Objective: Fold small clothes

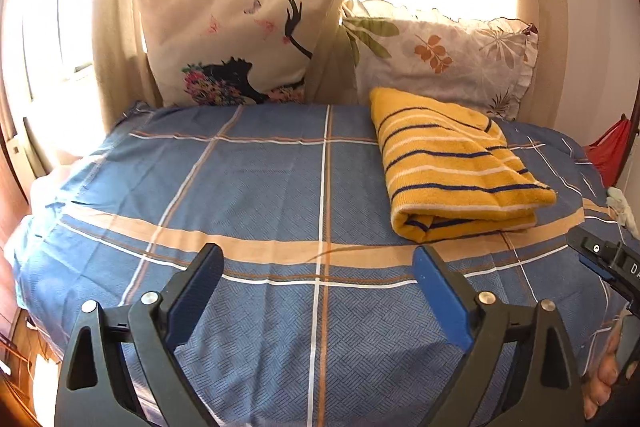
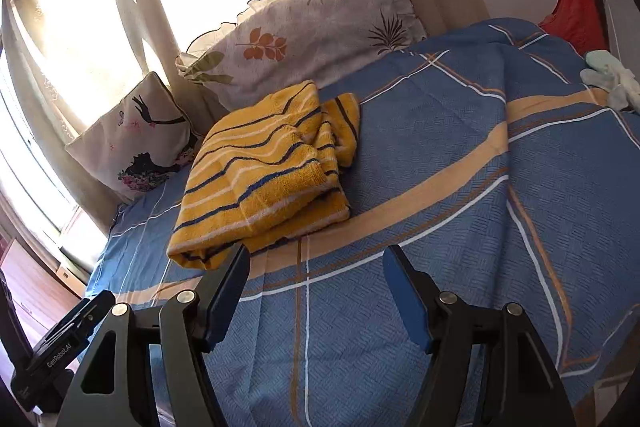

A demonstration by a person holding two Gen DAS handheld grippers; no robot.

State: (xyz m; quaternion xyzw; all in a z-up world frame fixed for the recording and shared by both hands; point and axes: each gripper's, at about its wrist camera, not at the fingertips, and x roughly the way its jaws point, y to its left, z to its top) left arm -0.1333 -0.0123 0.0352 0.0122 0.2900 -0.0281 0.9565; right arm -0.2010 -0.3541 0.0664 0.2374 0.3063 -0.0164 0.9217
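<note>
A yellow knit garment with navy and white stripes lies folded on the blue plaid bed sheet, toward the far right near the pillows. It also shows in the right wrist view, left of centre. My left gripper is open and empty, hovering over bare sheet in front of and left of the garment. My right gripper is open and empty, just in front of the garment's near edge. Part of the right gripper shows at the right edge of the left wrist view.
A cream cushion with a dark figure print and a leaf-print pillow lean against curtains at the bed's far side. A red cloth hangs at the right. A pale green cloth lies at the bed's right edge.
</note>
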